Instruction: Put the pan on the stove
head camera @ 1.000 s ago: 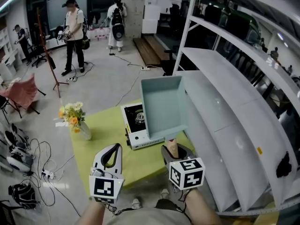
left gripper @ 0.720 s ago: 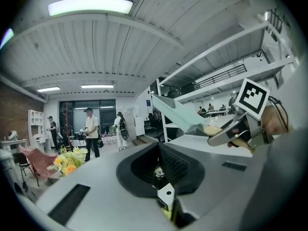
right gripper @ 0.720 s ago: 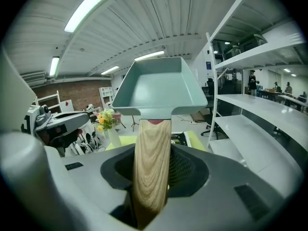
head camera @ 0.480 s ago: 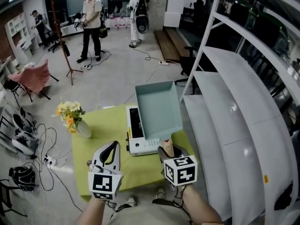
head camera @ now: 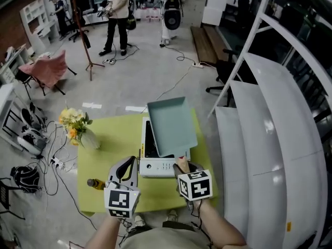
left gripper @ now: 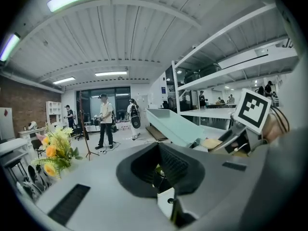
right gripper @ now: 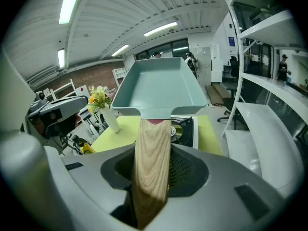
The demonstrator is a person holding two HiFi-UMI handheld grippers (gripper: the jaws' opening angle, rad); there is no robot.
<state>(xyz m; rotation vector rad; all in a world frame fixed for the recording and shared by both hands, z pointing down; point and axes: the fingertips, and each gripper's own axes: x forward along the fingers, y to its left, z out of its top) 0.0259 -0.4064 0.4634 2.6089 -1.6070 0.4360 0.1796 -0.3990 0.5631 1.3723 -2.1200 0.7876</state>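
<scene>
**Pan held over stove: items by size**

1. White metal shelving rack [head camera: 270, 134], curved-looking tiers. It stands to the right of the stove, off the tabletop.

2. Yellow-green rectangular tabletop [head camera: 106, 157]. It lies under the stove and carries it, reaching well out to the stove's left.

3. Two standing persons [head camera: 118, 12], on the grey floor far beyond the stove.

4. White boxy portable gas stove [head camera: 158, 166], black burner top, front control panel facing the person. It sits at the right part of the tabletop and serves as the landmark for this list.

5. Pale teal rectangular pan [head camera: 171, 124] with a light wooden handle. It is raised above the stove and covers most of its top in the head view. In the right gripper view the burner shows beneath its near edge. The handle points back from the stove toward the person.

6. Glass vase of yellow and orange flowers [head camera: 78, 128], upright on the tabletop, left of the stove and well apart from it.

7. Right gripper [head camera: 181, 163], at the stove's near right corner, jaws clamped on the wooden handle.

8. Left gripper [head camera: 130, 161], just left of the stove's front, jaws together and empty.

9. Small brown bottle [head camera: 95, 183], lying on the tabletop left of the stove, near the left gripper.
</scene>
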